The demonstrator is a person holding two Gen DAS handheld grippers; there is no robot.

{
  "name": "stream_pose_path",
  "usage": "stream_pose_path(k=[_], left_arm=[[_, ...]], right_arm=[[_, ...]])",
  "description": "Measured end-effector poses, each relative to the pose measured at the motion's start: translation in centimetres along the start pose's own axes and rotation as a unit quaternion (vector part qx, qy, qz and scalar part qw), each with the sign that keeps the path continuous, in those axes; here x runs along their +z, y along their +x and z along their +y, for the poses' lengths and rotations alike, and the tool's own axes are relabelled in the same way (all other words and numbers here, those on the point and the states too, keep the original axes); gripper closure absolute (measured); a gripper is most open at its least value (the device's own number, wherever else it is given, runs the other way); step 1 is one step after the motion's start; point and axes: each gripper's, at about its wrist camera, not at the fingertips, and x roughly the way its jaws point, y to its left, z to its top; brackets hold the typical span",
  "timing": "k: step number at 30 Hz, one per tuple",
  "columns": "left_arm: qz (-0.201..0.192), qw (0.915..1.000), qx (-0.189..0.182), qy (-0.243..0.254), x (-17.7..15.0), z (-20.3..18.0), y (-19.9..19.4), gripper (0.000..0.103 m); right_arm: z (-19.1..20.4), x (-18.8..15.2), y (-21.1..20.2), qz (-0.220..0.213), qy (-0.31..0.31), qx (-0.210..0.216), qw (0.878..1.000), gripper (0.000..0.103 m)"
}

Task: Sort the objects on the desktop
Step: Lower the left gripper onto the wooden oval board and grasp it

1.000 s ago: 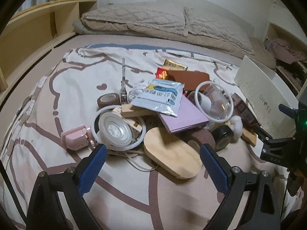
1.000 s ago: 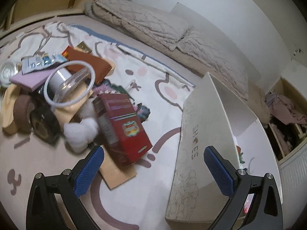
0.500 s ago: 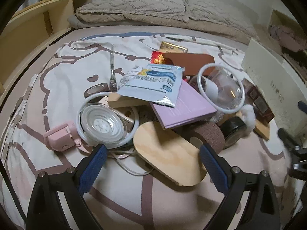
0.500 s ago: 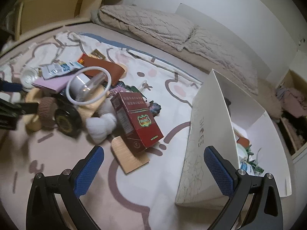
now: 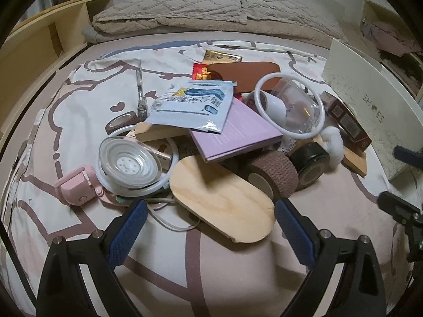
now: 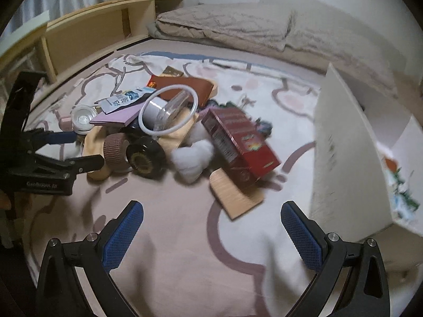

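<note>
Bed: patterned cream and mauve blanket point(image 5: 66, 121) covers the surface, beige pillows point(image 5: 185, 8) far ahead of both tools, wooden shelving point(image 6: 87, 37) along the left side.
Change, left gripper point(image 5: 208, 227): it has come closer to the pile than a second ago; the oval wooden board point(image 5: 222, 195) now lies just ahead, between its spread blue pads, which hold nothing.
Change, right gripper point(image 6: 211, 227): it has swung leftward from the white box point(image 6: 341, 142), which now sits at its right; the view is blurred with motion. Fingers wide apart, empty, over bare blanket.
Pile, seen from the left tool: brown tape roll point(image 5: 272, 174) just beyond the board's right end, black round tin point(image 5: 309, 161) beside it, purple booklet point(image 5: 238, 129) further on with a blue-white sachet point(image 5: 195, 105) lying across it.
Left of the board: clear round lid point(image 5: 129, 163) in a white ring, pink gadget point(image 5: 76, 187) further left.
Right of the pile: white cotton puff point(image 6: 193, 155) and a red carton point(image 6: 238, 140), propped on a wooden slat point(image 6: 235, 195) ahead of the right tool.
</note>
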Motion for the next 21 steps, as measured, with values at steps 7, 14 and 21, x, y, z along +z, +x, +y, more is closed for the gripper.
stream_pose_path(k=[7,14,21], left_arm=[[0.009,0.9994,0.011,0.033,-0.5,-0.9,0.2,0.005],[0.034,0.9986,0.032,0.024,-0.8,0.1,0.8,0.004],[0.061,0.9966,0.056,-0.004,-2.0,3.0,0.1,0.004]], right_arm=[[-1.0,-0.9,1.5,0.008,0.051,0.053,0.997,0.000],[-0.7,-0.4,2.8,-0.006,0.046,0.025,0.999,0.000],[-1.0,0.4,4.2,0.004,0.037,-0.003,0.999,0.000]])
